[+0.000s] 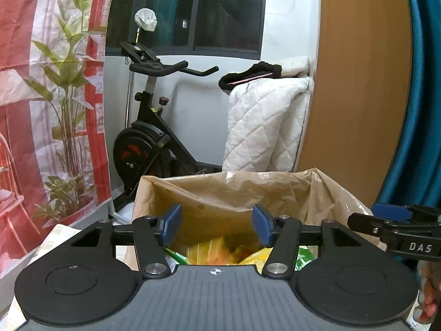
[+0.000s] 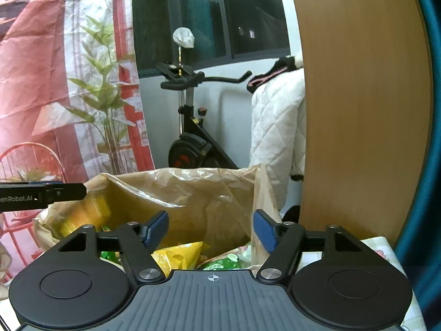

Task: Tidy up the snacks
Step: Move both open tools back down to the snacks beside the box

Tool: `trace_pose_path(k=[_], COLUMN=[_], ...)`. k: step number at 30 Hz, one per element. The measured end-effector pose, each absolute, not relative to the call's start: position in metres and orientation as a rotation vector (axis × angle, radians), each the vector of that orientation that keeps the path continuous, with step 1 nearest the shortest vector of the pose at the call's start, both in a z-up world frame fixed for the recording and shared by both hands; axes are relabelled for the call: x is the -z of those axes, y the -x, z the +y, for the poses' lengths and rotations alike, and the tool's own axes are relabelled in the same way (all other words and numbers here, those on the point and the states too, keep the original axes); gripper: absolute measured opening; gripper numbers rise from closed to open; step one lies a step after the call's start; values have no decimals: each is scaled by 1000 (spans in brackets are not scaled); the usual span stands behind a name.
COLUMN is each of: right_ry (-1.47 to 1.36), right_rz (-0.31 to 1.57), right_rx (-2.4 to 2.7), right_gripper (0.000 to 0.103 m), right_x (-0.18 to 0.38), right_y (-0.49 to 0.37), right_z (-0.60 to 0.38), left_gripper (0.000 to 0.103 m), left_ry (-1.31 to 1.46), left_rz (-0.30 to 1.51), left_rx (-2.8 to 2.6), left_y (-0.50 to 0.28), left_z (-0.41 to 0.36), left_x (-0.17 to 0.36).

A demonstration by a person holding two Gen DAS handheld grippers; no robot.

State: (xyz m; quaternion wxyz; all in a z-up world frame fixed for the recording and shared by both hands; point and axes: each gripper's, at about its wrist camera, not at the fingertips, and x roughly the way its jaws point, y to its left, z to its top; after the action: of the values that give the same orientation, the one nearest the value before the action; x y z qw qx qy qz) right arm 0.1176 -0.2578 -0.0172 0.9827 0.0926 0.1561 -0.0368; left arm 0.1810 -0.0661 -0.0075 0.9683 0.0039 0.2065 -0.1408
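Box: a cardboard box [image 1: 198,209] lined with a crinkled, see-through tan plastic bag [image 1: 325,193] filled the lower middle of both views; the bag's rim stood up above the box edge and folded outward on the right.
Snacks: bright yellow packets [image 2: 179,253] and green packets [image 2: 220,264] lay loose in the bottom of the box, low in the frame and partly hidden by the gripper bodies; the prints were too blurred to read.
Yellow pack at left: in the right wrist view, a blurred yellow-orange pack [image 2: 85,215] showed through the bag's left wall.
Left gripper: the left gripper [image 1: 216,226] hung over the box opening, its blue pads [image 1: 172,223] apart with nothing between them.
Right gripper: the right gripper [image 2: 210,231] also sat above the box, jaws apart and empty; its black fingers reached in at the right edge of the left wrist view.
Hand: a hand [image 1: 428,295] showed at the lower right edge of the left wrist view.
Background: an exercise bike [image 1: 154,138] stood behind the box, a white quilted blanket [image 1: 264,127] to its right, a red printed backdrop [image 1: 49,110] on the left.
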Motion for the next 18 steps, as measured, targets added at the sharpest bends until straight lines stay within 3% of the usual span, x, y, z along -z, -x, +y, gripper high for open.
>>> trace_pose_path(k=[11, 18], right_ry=[-167, -145], right_rz=[313, 383], right_rx=[-1, -60], right_gripper=[67, 63], right_x=[13, 40], right_y=[-64, -41], right_z=[-249, -239], left_gripper=[59, 59], left_ry=[12, 27], left_rz=[429, 468], left_rx=[283, 304], left_y=[-128, -97], left_z=[-35, -20], left_x=[6, 26])
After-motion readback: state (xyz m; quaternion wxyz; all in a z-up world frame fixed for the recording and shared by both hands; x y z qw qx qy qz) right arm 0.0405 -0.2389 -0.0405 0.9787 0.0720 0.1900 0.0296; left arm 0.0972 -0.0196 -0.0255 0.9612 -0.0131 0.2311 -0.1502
